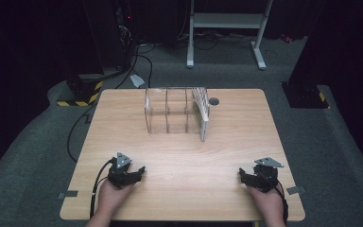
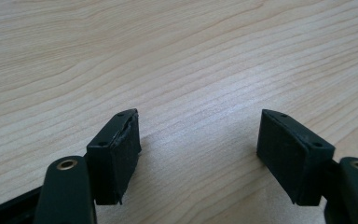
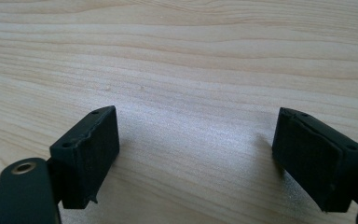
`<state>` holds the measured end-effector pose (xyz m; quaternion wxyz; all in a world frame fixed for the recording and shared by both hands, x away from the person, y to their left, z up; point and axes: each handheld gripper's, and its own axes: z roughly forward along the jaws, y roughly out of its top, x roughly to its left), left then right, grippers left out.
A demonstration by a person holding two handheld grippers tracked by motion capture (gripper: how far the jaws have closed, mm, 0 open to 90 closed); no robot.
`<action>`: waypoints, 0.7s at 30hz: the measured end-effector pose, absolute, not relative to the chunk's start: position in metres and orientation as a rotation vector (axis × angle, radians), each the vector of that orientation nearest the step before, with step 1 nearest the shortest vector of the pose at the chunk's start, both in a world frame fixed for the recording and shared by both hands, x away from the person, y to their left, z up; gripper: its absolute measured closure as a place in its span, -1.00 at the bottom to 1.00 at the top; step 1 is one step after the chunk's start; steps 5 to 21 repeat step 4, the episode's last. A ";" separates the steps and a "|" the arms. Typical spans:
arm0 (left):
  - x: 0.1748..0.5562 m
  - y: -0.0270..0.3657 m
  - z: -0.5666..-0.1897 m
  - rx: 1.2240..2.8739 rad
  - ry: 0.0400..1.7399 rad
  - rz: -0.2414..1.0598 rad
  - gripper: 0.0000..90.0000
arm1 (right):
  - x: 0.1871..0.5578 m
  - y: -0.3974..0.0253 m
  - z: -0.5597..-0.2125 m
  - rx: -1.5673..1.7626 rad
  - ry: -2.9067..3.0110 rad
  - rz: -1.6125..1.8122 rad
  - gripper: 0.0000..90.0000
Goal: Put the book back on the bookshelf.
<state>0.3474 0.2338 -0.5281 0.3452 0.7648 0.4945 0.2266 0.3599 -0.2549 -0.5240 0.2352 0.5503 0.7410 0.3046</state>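
Observation:
A clear plastic box [image 1: 172, 112] with inner dividers stands at the back middle of the wooden table [image 1: 227, 142], and a slatted white panel [image 1: 202, 113] leans on its right end. My left gripper [image 1: 139, 172] rests near the front left edge, held by a hand, and stands open over bare wood [image 2: 198, 140]. My right gripper [image 1: 242, 174] rests near the front right edge in the other hand, also open, with nothing between its pads [image 3: 193, 144].
A small dark round disc [image 1: 213, 101] lies on the table just right of the box. Beyond the table are a white metal frame [image 1: 227, 21], cables and a yellow-black striped base [image 1: 80, 92] on grey floor.

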 end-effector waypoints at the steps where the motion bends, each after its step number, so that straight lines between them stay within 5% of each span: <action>1: 0.347 0.234 -0.528 1.985 1.287 0.589 -0.34 | 0.360 -0.255 -0.524 1.510 2.035 0.839 -0.69; 21: 0.348 0.235 -0.528 1.975 1.306 0.597 -0.35 | 0.360 -0.256 -0.524 1.526 2.017 0.837 -0.66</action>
